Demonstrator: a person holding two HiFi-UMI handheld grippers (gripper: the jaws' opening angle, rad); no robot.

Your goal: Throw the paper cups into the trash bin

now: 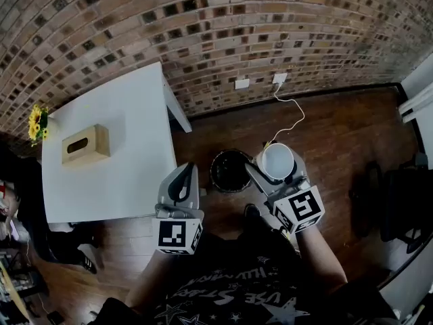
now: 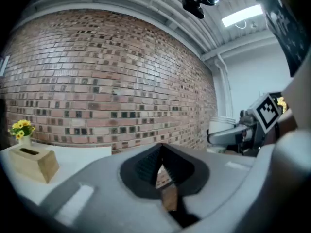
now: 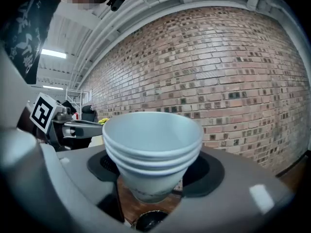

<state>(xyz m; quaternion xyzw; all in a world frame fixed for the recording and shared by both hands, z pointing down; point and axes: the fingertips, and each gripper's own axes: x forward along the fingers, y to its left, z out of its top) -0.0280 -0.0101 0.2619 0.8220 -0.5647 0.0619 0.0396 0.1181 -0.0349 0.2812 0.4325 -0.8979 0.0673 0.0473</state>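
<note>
Right gripper view | right hand-held gripper (image 3: 155,171): holds 3 paper cups (image 3: 153,140) (stacked) | left hand-held gripper (image 2: 162,161): closed

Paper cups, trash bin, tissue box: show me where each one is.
paper cups (image 3: 153,132): right gripper view, inside of the top cup.
trash bin (image 1: 230,173): head view, its dark inside.
tissue box (image 1: 95,141): head view, top face beside the slot.

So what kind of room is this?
Probably an indoor office or studio-type room: it has a brick wall, a wooden floor, and a white table with a tissue box and yellow flowers on it.
</note>
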